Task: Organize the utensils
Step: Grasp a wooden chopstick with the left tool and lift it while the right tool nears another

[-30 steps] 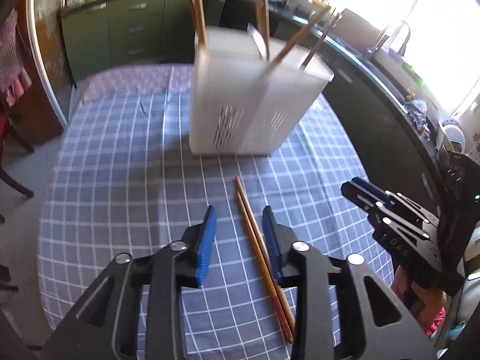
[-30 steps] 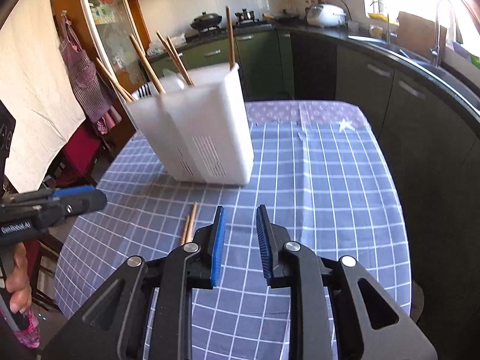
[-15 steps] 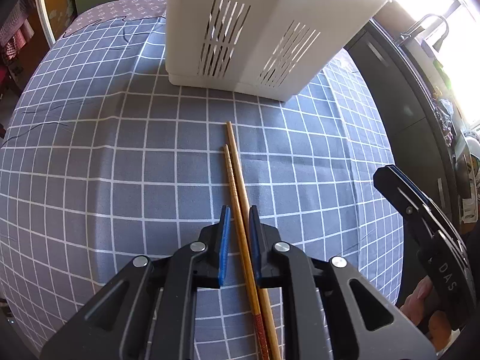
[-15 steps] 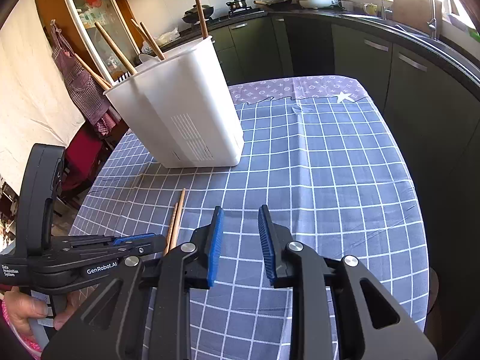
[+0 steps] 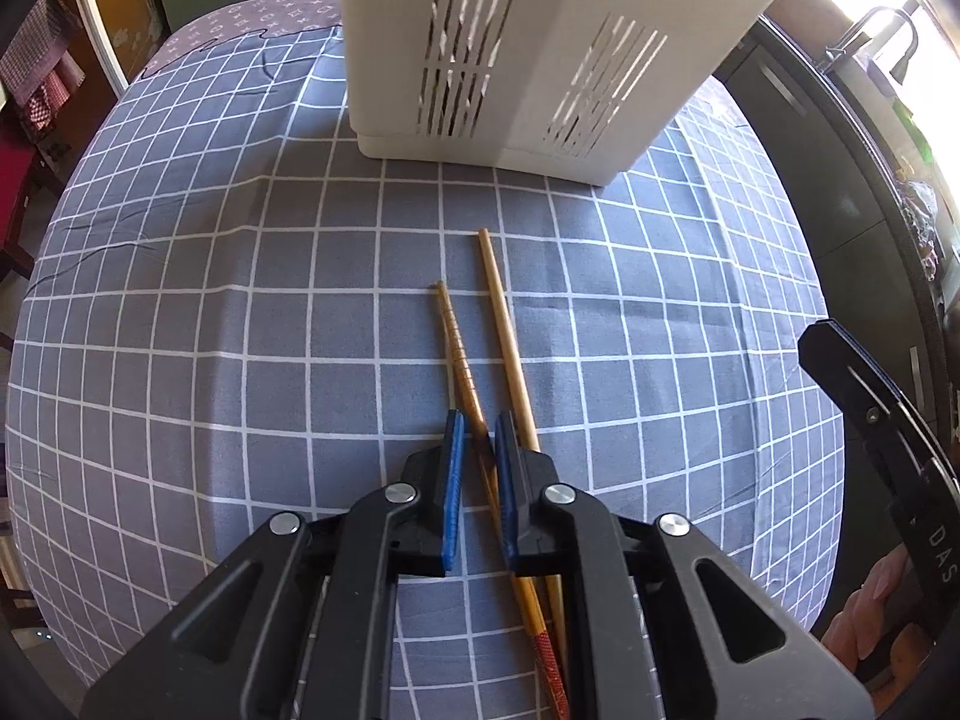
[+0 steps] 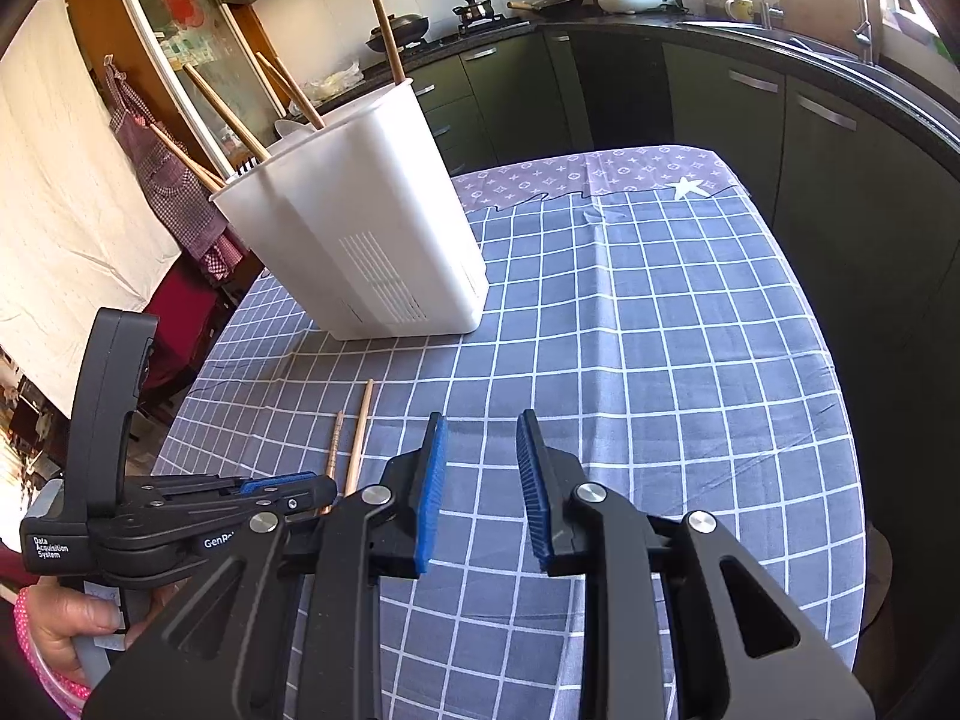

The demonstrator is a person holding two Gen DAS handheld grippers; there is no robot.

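Chopsticks: darker ridged chopstick (image 5: 459,354) and paler chopstick (image 5: 504,330) on checked tablecloth (image 5: 240,360).
Left gripper (image 5: 478,438): clamps the ridged one; earlier wider.
Right gripper (image 6: 480,450): parted, empty.

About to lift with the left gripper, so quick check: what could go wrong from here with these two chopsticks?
1. The left gripper has shut on the darker chopstick only; the lighter chopstick lies just outside its right finger and may get dragged or rolled.
2. The grip sits well away from the chopstick's far tip, so it may pivot when raised.
3. The white utensil holder already holds several leaning chopsticks that could block insertion.
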